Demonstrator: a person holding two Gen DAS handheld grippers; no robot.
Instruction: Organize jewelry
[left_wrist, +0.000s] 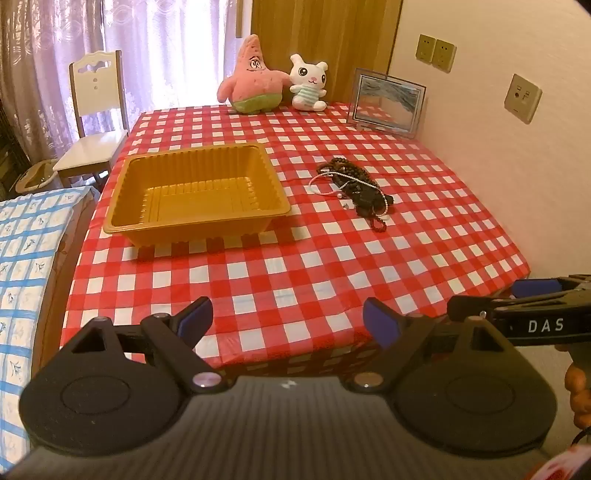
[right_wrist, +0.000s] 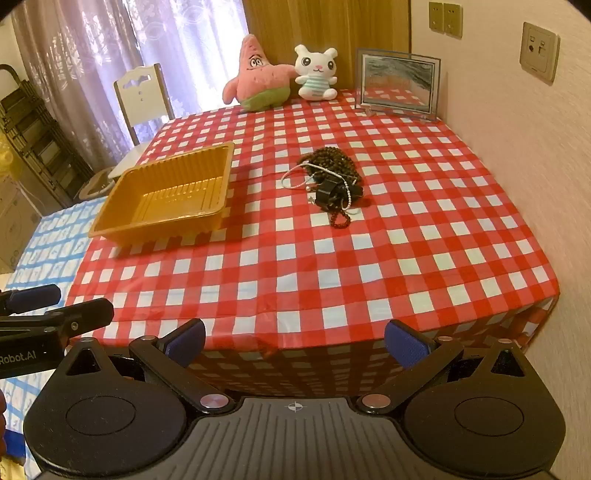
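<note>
A heap of jewelry (left_wrist: 354, 188) (right_wrist: 328, 182) lies mid-table on the red checked cloth: dark bead strings, a thin white bracelet, a pearl strand. To its left stands an empty golden plastic tray (left_wrist: 197, 225) (right_wrist: 110, 225). My left gripper (left_wrist: 288, 325) hangs open over the table's near edge, nothing between its blue pads. My right gripper (right_wrist: 295, 345) is open too, just off the near edge, well short of the jewelry. Each gripper shows at the side of the other's view.
Two plush toys, a pink star (left_wrist: 251, 79) and a white bunny (left_wrist: 308, 83), sit at the table's far edge beside a framed picture (left_wrist: 386, 103). A wall runs along the right side. A chair (left_wrist: 94, 122) and a blue checked bed (left_wrist: 26, 251) are on the left.
</note>
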